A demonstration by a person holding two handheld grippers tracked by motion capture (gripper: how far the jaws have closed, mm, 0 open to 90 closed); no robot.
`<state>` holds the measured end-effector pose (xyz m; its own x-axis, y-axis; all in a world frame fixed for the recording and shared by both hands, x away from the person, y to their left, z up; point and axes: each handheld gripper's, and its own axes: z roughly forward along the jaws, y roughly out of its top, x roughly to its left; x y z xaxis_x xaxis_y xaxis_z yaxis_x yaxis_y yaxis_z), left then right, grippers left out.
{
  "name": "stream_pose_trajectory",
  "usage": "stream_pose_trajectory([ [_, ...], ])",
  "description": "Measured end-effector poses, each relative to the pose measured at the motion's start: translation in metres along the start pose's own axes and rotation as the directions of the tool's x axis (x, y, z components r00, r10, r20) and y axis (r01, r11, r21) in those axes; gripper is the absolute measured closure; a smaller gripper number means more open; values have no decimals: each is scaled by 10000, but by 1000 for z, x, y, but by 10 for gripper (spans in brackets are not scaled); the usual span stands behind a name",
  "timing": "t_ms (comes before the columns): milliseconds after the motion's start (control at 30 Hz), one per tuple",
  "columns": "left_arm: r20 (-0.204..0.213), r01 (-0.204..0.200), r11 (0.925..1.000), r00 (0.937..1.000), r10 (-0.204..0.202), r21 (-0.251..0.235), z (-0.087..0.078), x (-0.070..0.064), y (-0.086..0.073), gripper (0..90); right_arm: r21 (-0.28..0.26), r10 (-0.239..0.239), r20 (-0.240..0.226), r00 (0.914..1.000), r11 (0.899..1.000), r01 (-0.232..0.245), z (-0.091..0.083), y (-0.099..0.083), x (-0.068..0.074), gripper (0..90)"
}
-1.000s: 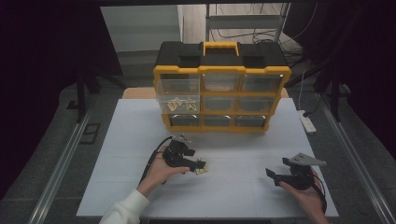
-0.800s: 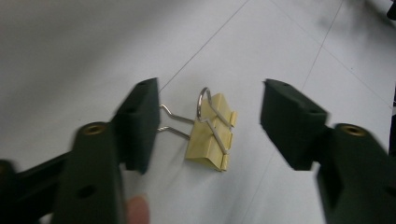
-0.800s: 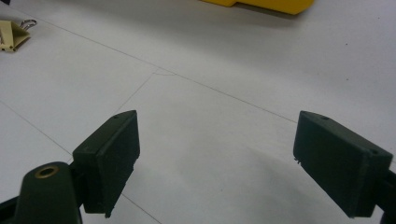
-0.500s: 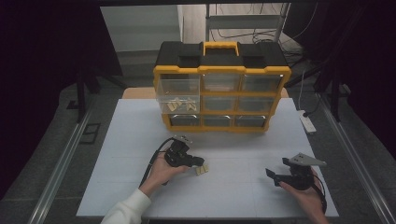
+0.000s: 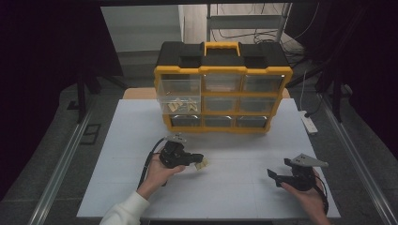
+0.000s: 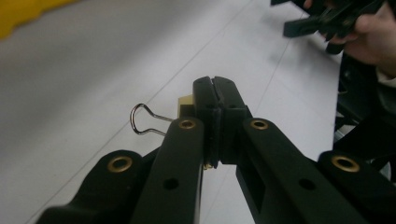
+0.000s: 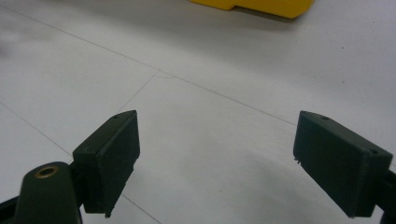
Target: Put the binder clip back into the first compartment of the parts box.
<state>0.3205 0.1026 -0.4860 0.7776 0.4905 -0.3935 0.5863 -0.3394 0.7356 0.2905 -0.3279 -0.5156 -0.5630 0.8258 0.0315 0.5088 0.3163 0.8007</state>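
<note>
A: What does the left claw (image 6: 215, 100) hold?

B: In the left gripper view its two black jaws are pressed together on a pale yellow binder clip (image 6: 186, 100). The clip's body shows as a small yellow corner just left of the jaw tips; one wire handle (image 6: 142, 119) loops out to the left of the jaws, clear of the bench (image 6: 84, 70).

A: Where does that clip lie in the high view?

B: At the tip of the left claw (image 5: 197, 161), as a pale spot (image 5: 202, 163) over the white bench (image 5: 244, 150), left of centre and well in front of the organizer (image 5: 223, 86). Whether the clip touches the bench surface cannot be told. The person's left hand (image 5: 157, 173) wraps the gripper body, with a white sleeve (image 5: 126, 213) entering from the bottom edge.

A: And the right claw (image 7: 233, 158)?

B: Released. The right gripper view shows its two jaws standing wide apart with bare white bench between them and a yellow edge of the organizer at the top. In the high view the right claw (image 5: 274, 175) sits near the front right of the bench, well apart from the left one, held in the right hand (image 5: 307, 194).

A: What is the organizer's state?

B: A yellow and black case with a handle on top and clear drawers in three rows. The top-left drawer (image 5: 179, 96) is pulled forward and holds several pale clips (image 5: 180, 106); the other drawers sit flush.
</note>
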Motion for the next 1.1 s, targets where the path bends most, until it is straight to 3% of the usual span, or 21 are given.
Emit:
stream_pose_trajectory([
  [267,-154,-174,9944,9998,158,-1046,-26,-10,7,898,-45,17,14,10000,10000,-17,-1,0,0,146],
  [533,-297,-351,9855,9991,306,-1658,-44,-18,12,898,-53,-3,10,10000,10000,3,-1,0,0,146],
  [1100,-532,-692,9575,9970,564,-2800,-76,-35,21,897,-35,-15,26,10000,10000,15,0,0,0,146],
])
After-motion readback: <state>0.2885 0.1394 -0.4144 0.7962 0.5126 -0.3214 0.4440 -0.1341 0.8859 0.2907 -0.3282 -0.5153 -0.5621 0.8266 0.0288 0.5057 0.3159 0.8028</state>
